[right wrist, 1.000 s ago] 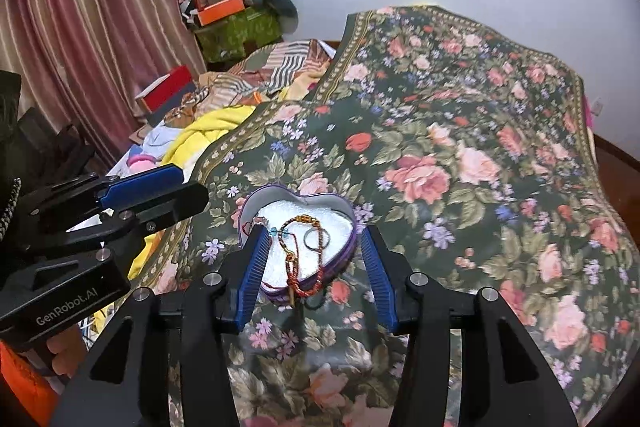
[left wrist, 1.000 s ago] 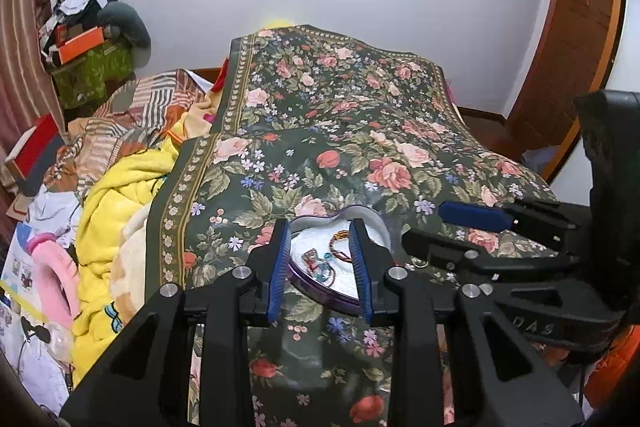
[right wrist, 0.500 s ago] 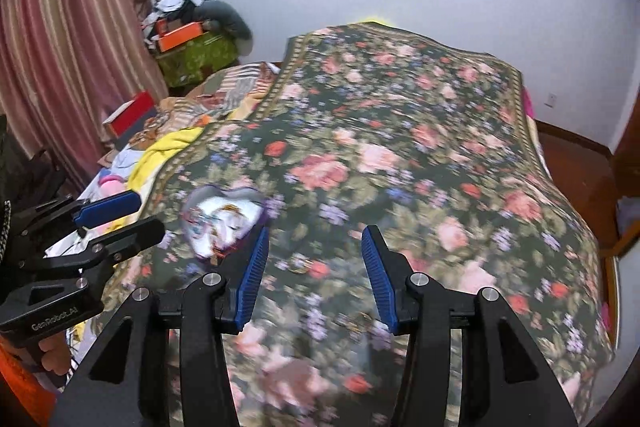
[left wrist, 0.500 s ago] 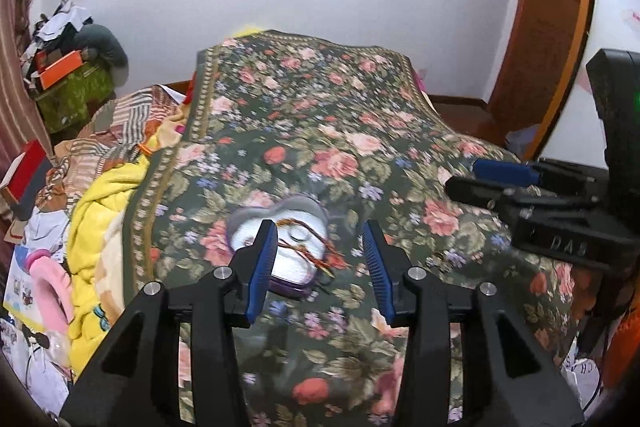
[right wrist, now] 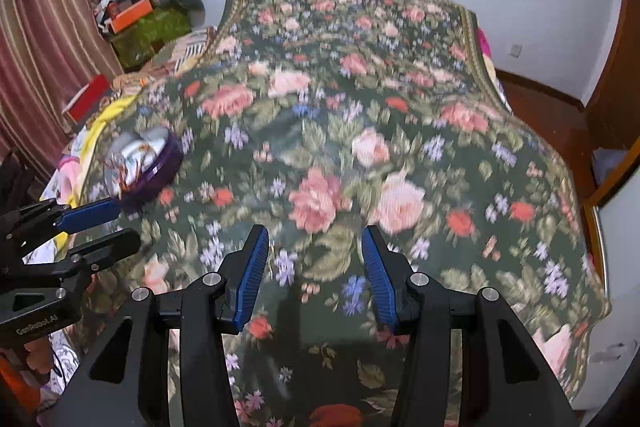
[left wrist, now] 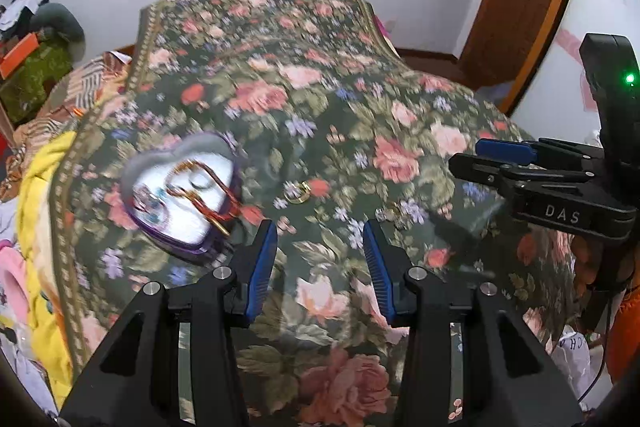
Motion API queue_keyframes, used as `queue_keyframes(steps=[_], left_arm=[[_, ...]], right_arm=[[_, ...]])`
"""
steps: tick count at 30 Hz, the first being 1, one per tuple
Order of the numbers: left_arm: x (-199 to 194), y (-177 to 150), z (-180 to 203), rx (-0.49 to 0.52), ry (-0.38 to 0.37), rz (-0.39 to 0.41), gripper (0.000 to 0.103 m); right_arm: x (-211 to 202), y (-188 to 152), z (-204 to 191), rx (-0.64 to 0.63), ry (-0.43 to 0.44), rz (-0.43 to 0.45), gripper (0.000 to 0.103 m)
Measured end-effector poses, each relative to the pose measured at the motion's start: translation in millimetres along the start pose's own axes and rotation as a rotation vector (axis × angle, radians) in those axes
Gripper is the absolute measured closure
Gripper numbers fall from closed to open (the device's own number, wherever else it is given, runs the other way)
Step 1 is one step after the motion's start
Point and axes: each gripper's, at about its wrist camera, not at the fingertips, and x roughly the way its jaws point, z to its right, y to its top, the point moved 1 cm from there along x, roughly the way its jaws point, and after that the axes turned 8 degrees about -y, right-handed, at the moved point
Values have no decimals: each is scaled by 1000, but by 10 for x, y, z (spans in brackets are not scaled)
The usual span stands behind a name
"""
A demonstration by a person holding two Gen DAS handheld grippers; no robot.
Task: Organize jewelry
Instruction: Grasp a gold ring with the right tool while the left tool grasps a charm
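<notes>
Left wrist view: left gripper (left wrist: 320,259) is seen with jaws wide apart and nothing between them, held above the floral bedspread (left wrist: 320,87). The heart-shaped tin (left wrist: 182,201) lies left of the fingers, lid off, with a beaded bracelet (left wrist: 208,195) draped over its rim and a few small pieces inside. A gold ring (left wrist: 298,191) is left loose on the cloth just right of the tin; a second small piece (left wrist: 390,213) is seen further right, too blurred to identify. Task judged partly done: at least two pieces still to be collected. The right gripper (left wrist: 486,157) is visible at the right edge, near the second piece.

Right wrist view: jaws are spread wide and empty. The tin (right wrist: 142,165) is well off to the left. Loose pieces cannot be made out through motion blur. Clutter is piled by the curtain (right wrist: 44,39); nothing is found blocking the reach
</notes>
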Motion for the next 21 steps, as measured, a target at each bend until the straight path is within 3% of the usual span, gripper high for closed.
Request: queue_keyframes(steps=[9,16,18,21], left_arm=[[254,-163,32,-1,-26,-70,59],[303,-185,-13,-12,-33,-73,60],[317,-193,-27,-14,-36,-75,66],[352,-204,-31,-16,-37,-80,66]], right_arm=[[252,-200,-231,-74,53,-94,58],[253,-213,-264,-79,72,-75,59],[259,-222,-292,-87,75,-70,72],[319,-237,-319,-102,74,-89,87]])
